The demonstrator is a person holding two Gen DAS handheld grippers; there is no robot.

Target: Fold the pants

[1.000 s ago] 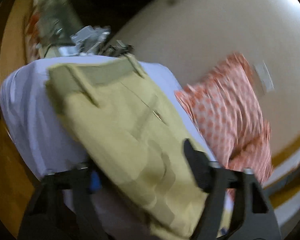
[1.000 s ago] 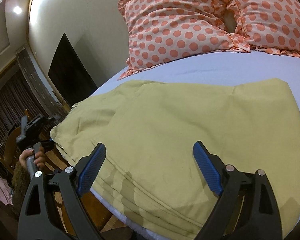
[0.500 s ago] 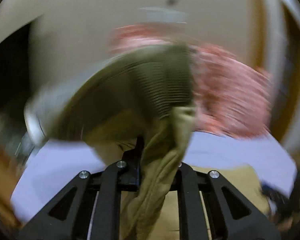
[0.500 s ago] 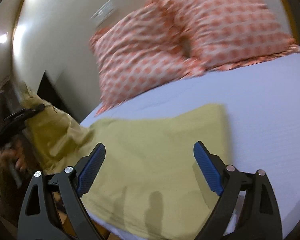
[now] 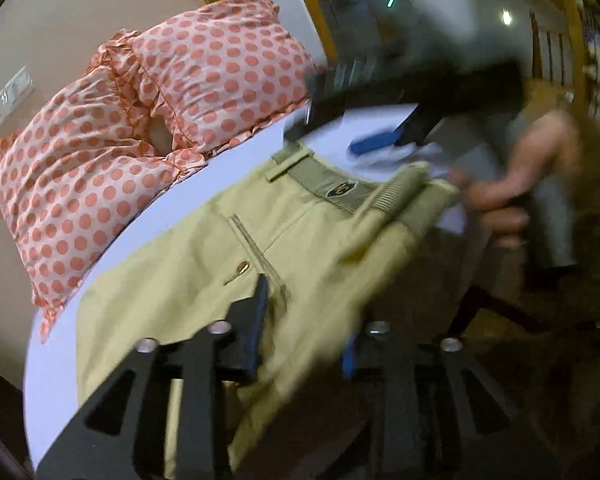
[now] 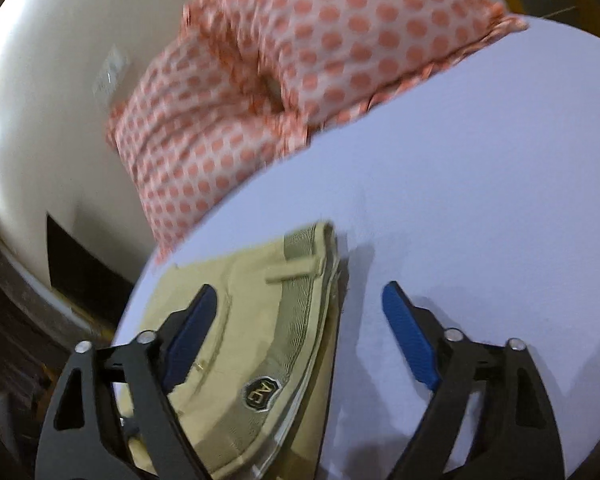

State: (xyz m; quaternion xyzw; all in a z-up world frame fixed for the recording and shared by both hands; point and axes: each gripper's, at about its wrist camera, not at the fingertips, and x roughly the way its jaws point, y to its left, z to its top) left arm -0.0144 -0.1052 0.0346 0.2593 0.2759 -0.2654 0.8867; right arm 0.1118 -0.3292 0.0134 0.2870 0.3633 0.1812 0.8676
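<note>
A bedroom with a cream wall [image 6: 40, 100] holds a bed [image 6: 480, 200] under a pale lilac sheet, and on it, at the near edge, lie the khaki pants [image 5: 188, 264]. In the left wrist view the left gripper [image 5: 304, 328] has its blue-padded fingers partly apart with a fold of the cloth running between them; blur hides whether the pads press it, so I cannot tell if it grips or has let go. Just beyond, a buttoned back pocket [image 5: 244, 268] faces up, and farther on the waistband [image 5: 340, 188] with its badge lies doubled over the legs. In the right wrist view the right gripper [image 6: 296, 320] stands wide open and holds nothing, hovering over the waistband's corner, its left finger above the cloth and its right finger above bare sheet. The bundle looks like several stacked layers, squared at the far corner. Judging from that, the main folds seem made; what appears left is releasing the near edge, flattening the loose flap on the right and perhaps squaring the stack. At the far end two polka-dot pillows [image 5: 140, 120] lean against the wall.
</note>
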